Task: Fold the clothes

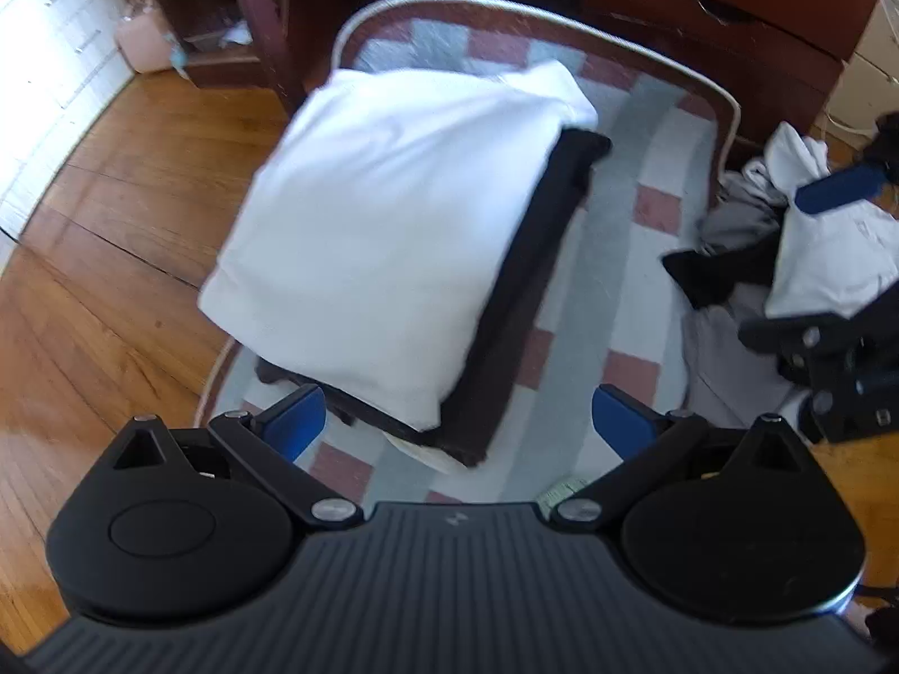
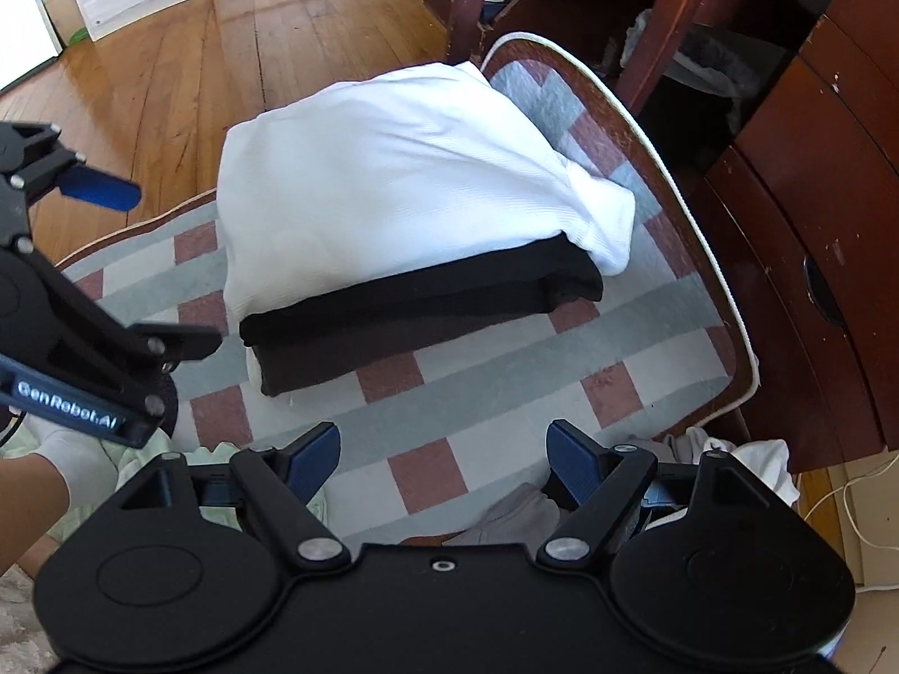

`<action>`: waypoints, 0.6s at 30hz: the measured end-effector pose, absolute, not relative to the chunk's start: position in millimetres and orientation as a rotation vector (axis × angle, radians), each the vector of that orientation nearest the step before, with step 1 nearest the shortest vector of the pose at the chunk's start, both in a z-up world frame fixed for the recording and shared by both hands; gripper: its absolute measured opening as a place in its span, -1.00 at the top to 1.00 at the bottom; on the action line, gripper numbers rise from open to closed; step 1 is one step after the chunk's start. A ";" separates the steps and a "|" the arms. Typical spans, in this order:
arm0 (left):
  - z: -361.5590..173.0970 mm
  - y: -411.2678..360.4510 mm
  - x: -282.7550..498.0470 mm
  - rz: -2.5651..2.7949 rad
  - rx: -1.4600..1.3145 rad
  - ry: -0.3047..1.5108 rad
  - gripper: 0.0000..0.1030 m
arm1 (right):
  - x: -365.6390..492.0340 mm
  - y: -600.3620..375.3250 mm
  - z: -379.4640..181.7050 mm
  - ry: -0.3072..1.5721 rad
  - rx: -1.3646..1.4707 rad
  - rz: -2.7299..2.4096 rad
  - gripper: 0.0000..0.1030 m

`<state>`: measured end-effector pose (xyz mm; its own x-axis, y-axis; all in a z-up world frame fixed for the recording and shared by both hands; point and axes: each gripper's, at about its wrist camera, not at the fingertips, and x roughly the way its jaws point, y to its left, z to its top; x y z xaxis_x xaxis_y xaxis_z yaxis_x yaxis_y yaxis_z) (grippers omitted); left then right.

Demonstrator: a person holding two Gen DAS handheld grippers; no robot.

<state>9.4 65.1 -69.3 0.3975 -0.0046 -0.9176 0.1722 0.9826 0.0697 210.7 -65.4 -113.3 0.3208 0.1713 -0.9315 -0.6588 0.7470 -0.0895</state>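
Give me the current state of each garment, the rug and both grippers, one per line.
White garment: folded, top of the stack.
Black garment: folded, under the white one.
Dark brown garment: folded, under the black one.
Unfolded clothes pile: crumpled, at the rug's edge.
Checked rug: flat on the wooden floor.
Left gripper: jaws open, empty.
Right gripper: jaws open, empty.

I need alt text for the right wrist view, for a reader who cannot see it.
A stack of folded clothes, white on top of dark ones, sits on a checked rug. The open right gripper hangs empty in front of it, and the left gripper is at the left edge.
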 end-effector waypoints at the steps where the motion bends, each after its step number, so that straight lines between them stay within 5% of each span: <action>1: -70.6 64.5 11.2 -0.117 0.162 1.168 -1.00 | 211.1 -65.7 -113.5 1.122 -0.512 0.574 -0.63; 18: -66.7 63.6 19.4 -0.088 0.150 1.162 -1.00 | 221.6 -61.9 -111.1 1.122 -0.532 0.596 -0.63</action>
<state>19.4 63.6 -66.7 0.3954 0.0081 -0.9185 0.1468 0.9866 0.0719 221.6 -61.9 -111.1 0.3128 0.1704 -0.9344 -0.6786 0.7284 -0.0943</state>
